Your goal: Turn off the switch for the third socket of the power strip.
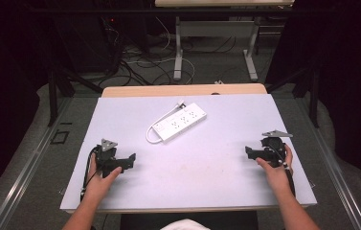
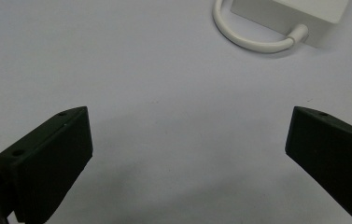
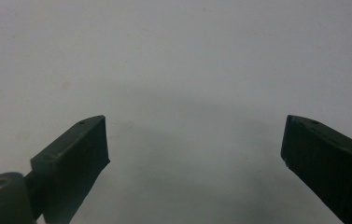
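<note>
The power strip is the landmark here: a white block with several sockets, lying flat and slantwise on the pale table top, past the middle of it and a little to the person's left. Nothing holds it or touches it.

Nearest the person, both forearms come in over the near edge of the table. The left hand holds the left gripper on the near side of the power strip and to its left, near it but apart from it, low over the table top. In the left gripper view its two black jaws stand wide apart with only bare table between them, and the near end of the power strip shows beyond them at the top of that view.

The right hand holds the right gripper on the near side of the power strip and well off to its right, close to the table's right edge. Its jaws also stand wide, with nothing between them but the plain surface.

The white cord leaves the near left end of the power strip, bends in a loop beside it, then runs along its far side to a plug at the far end.

Farther off, beyond the table, stand the legs of another desk and loose cables on the floor.
</note>
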Demonstrator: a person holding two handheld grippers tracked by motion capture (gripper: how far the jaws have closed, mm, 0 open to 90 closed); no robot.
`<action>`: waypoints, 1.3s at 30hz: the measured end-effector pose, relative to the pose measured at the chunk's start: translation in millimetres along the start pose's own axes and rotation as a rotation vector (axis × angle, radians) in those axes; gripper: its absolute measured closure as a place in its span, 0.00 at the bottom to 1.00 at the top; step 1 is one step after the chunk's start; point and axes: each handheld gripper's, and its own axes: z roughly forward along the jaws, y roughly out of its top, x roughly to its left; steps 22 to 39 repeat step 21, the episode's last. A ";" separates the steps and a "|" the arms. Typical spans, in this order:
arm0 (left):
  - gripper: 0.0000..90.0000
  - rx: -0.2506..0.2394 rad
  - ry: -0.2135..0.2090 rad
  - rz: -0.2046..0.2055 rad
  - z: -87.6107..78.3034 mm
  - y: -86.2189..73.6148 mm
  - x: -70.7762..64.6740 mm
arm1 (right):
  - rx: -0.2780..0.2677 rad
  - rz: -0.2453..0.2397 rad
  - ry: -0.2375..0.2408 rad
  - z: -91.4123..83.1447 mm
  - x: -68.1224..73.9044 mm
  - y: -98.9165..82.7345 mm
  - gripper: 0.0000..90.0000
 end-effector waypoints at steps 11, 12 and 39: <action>0.01 0.000 0.002 -0.001 0.1 0.0 0.5 | 0.004 0.005 0.003 -0.1 -2.1 -0.3 0.08; 0.01 0.000 0.002 -0.001 0.2 0.1 0.5 | 0.004 0.005 0.002 0.0 -2.3 -0.3 0.08; 0.01 -0.001 0.002 0.000 -0.2 0.1 0.7 | 0.002 0.008 0.005 -0.7 -2.3 0.1 0.08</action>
